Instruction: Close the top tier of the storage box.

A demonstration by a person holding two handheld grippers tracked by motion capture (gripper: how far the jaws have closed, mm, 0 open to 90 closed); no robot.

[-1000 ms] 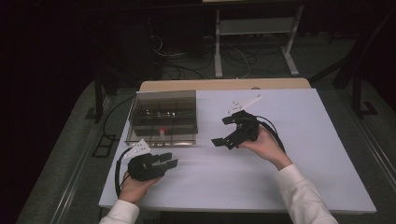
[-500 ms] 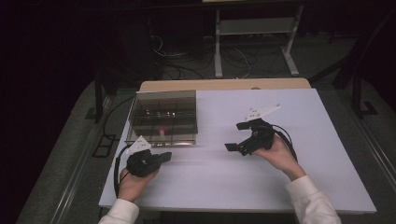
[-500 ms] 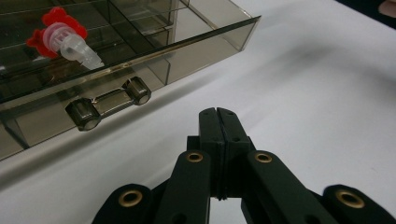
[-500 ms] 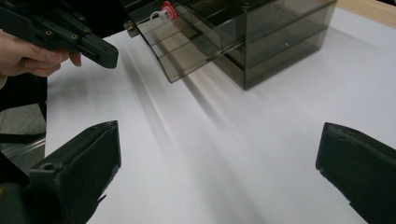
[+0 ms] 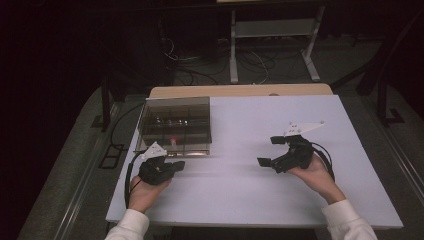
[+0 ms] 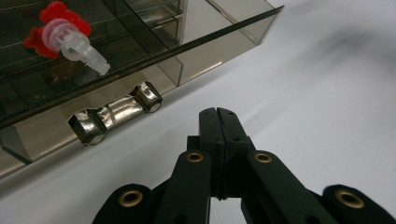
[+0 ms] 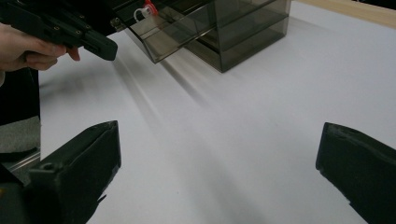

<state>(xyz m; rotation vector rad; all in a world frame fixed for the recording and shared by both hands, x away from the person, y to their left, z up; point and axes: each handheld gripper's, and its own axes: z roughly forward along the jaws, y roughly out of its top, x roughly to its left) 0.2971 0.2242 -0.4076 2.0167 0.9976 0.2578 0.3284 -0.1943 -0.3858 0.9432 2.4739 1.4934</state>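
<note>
The left hand-held gripper (image 6: 218,114) has its jaws pressed together on nothing, just in front of the smoky compartment box (image 5: 175,125) on the white tabletop (image 5: 240,190). A red-capped plastic piece (image 6: 63,35) lies in a front compartment. The right hand-held gripper (image 5: 272,150), jaws wide and empty, is well apart to the right

A white desk (image 5: 250,200) with a wooden strip (image 5: 240,91) along its far edge stands on grey floor (image 5: 65,175). Beyond it, tangled cables (image 5: 255,60) lie beneath what seems a white metal stand (image 5: 272,30).
</note>
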